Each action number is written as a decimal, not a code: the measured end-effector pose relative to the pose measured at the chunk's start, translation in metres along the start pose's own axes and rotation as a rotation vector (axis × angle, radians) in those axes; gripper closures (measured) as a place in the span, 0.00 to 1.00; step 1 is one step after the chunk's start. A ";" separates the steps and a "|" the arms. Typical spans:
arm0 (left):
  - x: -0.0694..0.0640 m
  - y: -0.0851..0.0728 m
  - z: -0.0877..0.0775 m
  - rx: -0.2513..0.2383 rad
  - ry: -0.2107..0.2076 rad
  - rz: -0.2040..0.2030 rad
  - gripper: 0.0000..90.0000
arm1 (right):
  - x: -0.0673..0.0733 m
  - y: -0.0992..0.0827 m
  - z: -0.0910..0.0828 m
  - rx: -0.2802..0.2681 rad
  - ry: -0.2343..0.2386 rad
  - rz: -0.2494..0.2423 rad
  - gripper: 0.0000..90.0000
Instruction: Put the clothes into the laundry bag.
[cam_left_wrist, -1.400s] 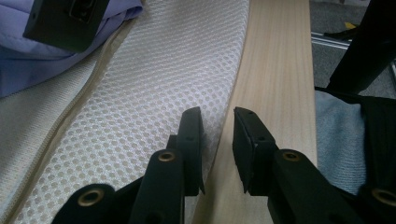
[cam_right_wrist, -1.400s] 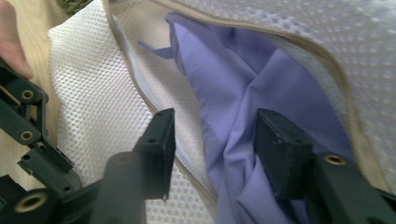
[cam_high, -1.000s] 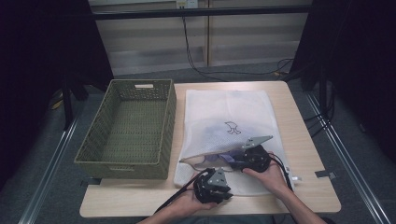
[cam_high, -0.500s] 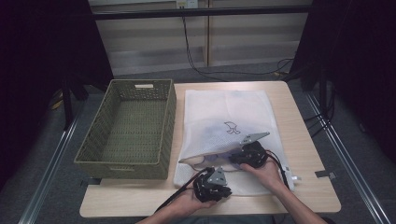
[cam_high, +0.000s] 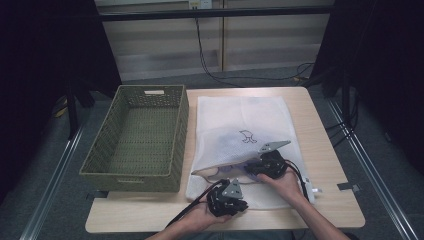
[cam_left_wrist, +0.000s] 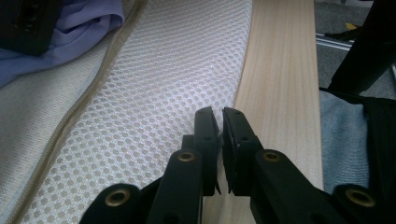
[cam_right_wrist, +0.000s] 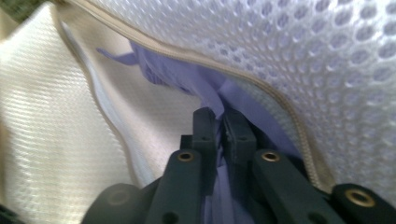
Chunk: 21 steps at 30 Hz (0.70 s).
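A white mesh bag (cam_high: 245, 117) lies flat on the table (cam_high: 330, 165), its zipped mouth lifted open toward me. A lavender cloth (cam_high: 230, 172) sits in that mouth. My right gripper (cam_high: 250, 171) reaches into the opening. In the right gripper view its jaws (cam_right_wrist: 222, 121) pinch a fold of the lavender cloth (cam_right_wrist: 187, 77) under the mesh (cam_right_wrist: 327, 60); they have just been opening slightly with the cloth still between them. My left gripper (cam_high: 239, 202) sits at the bag's near edge. Its jaws (cam_left_wrist: 218, 123) are shut on the rim of the mesh (cam_left_wrist: 163, 93) beside bare wood (cam_left_wrist: 280, 84).
A green woven basket (cam_high: 135, 137) stands on the table to the left of the bag, its near wall level with the bag's mouth. The table's front edge runs just under my hands. Cables trail from both grippers toward me.
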<state>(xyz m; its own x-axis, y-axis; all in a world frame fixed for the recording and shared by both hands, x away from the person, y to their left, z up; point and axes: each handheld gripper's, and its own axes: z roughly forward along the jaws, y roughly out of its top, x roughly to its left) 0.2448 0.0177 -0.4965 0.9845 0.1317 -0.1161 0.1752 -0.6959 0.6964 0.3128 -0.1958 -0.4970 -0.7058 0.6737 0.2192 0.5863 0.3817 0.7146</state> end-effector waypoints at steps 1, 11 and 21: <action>0.000 -0.001 0.001 -0.018 0.005 -0.004 0.94 | 0.000 0.000 -0.001 -0.015 0.011 0.006 0.88; 0.000 0.000 0.000 0.000 0.001 0.004 0.94 | 0.005 0.009 0.007 -0.050 0.065 0.008 0.74; 0.000 0.000 0.000 0.001 -0.003 0.001 0.94 | 0.007 0.014 0.022 -0.012 0.045 0.007 0.83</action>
<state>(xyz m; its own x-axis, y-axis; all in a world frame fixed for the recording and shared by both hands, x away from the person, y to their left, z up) 0.2452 0.0174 -0.4964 0.9848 0.1282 -0.1175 0.1738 -0.6971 0.6956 0.3247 -0.1724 -0.5001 -0.7187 0.6474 0.2537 0.5869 0.3690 0.7207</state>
